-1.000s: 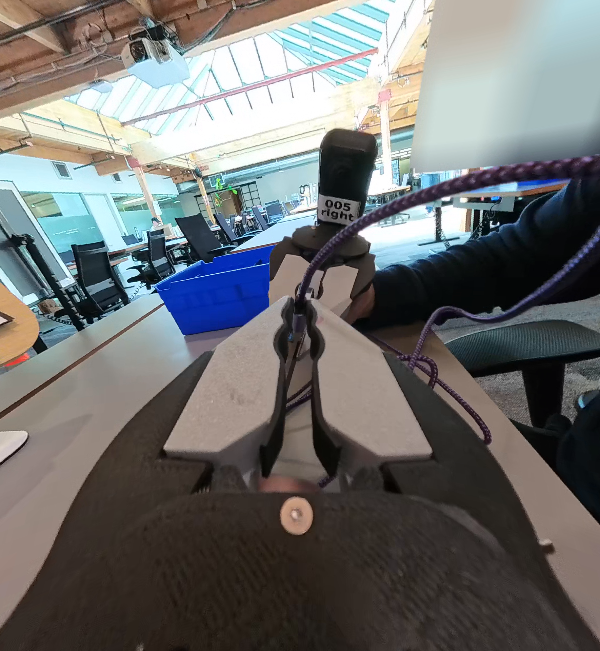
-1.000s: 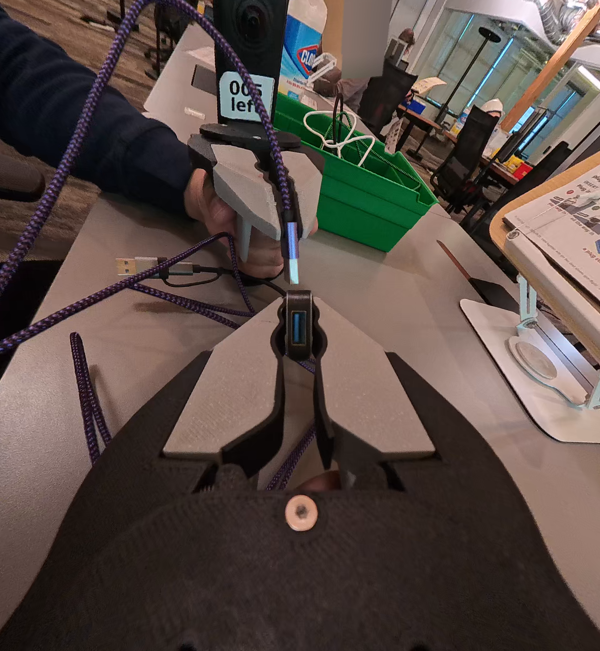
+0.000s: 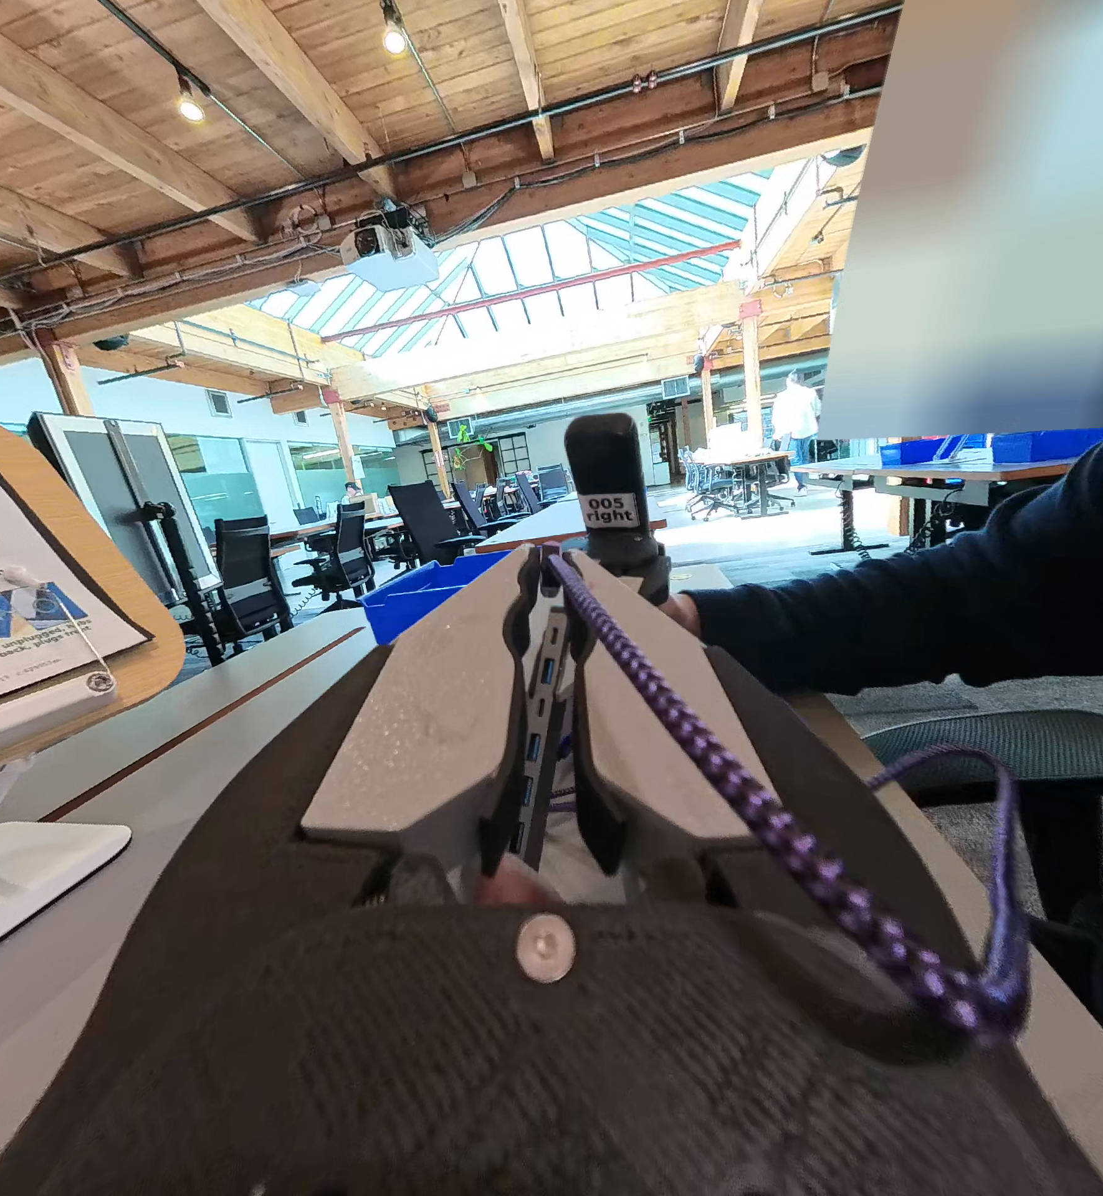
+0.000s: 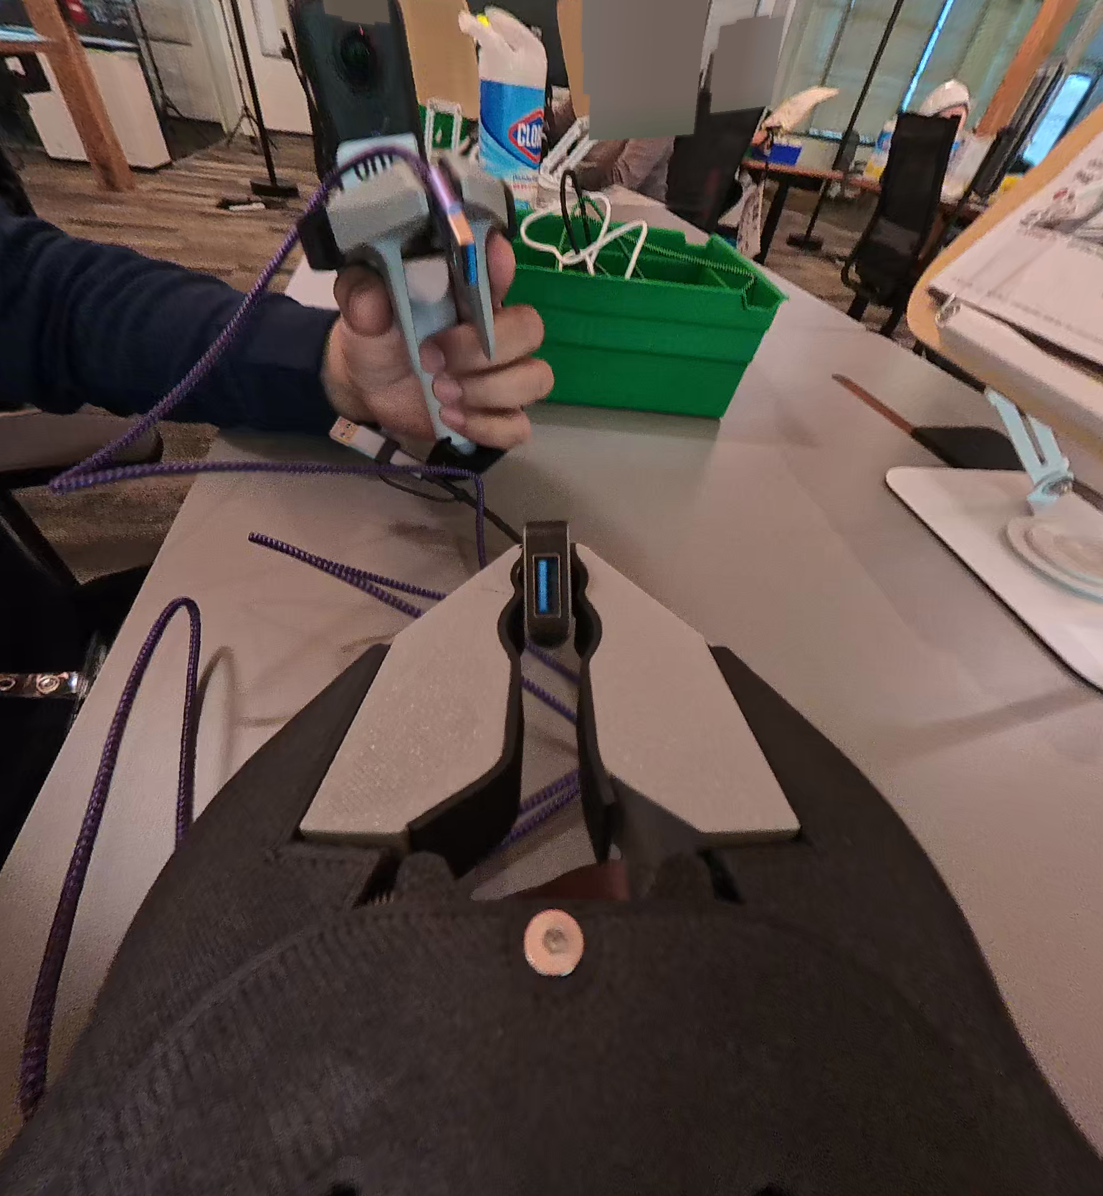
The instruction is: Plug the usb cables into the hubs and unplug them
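Gripping a dark hub at its tip, the right gripper is clamped on both sides of it. The hub's end face points up and forward and shows one blue port. It sits over the grey tabletop, nearer the camera than the green bin.

The USB cable is purple braided, with a silver plug that has a blue insert. The left gripper is pinched on the plug, with the jaws almost together at the tip. It is raised off the tabletop just left of the green bin and well apart from the hub. Plug and port are not joined.

Right wrist view only: a hand wraps the left gripper's handle. Loose purple cable loops lie on the tabletop left of the bin, and white cords sit inside the bin.

Left wrist view only: the cable runs back from the fingertips over the right finger and loops off the gripper body. A grey strip with a row of blue ports shows in the gap between the fingers. I cannot tell whether the fingers touch it. The bin is out of frame in this view.
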Tool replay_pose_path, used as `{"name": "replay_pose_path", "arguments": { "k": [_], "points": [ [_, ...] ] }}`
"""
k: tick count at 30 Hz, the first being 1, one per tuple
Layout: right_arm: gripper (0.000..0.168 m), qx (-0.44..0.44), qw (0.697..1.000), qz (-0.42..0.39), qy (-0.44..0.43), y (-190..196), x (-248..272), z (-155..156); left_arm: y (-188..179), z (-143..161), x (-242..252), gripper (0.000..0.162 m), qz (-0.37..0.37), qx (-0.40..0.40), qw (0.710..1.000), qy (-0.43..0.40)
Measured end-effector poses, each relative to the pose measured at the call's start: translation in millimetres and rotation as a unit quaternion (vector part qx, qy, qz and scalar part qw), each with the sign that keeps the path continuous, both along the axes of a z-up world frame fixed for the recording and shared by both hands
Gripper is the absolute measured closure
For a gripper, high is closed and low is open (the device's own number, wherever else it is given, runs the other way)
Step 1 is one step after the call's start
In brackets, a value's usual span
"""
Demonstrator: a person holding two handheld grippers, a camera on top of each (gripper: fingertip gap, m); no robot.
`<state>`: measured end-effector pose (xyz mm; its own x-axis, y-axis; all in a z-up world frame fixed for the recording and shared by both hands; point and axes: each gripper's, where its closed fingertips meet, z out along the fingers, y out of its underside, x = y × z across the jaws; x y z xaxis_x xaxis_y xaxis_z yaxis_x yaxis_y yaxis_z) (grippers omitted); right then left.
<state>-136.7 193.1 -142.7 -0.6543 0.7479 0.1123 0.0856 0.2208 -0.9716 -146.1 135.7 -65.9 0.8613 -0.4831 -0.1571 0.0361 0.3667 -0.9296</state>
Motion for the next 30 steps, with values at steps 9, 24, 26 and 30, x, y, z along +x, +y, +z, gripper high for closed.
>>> {"name": "replay_pose_path", "arguments": {
  "k": [9,24,26,30],
  "points": [
    [0.159,0.094,0.991,-0.054,-0.080,16,14,-50,0,0,-4,0.159,-0.004,-0.005,1.000,-0.011],
    [0.149,0.182,0.971,-0.096,-0.124,39,25,-75,2,-10,5,0.159,-0.010,-0.021,1.000,0.010],
    [0.147,0.209,0.964,-0.113,-0.117,45,34,-75,2,-10,5,0.159,-0.010,-0.021,1.000,0.010],
    [0.145,0.295,0.939,-0.141,-0.103,58,45,-74,3,-11,7,0.159,-0.014,-0.023,1.000,0.011]
  ]
}}
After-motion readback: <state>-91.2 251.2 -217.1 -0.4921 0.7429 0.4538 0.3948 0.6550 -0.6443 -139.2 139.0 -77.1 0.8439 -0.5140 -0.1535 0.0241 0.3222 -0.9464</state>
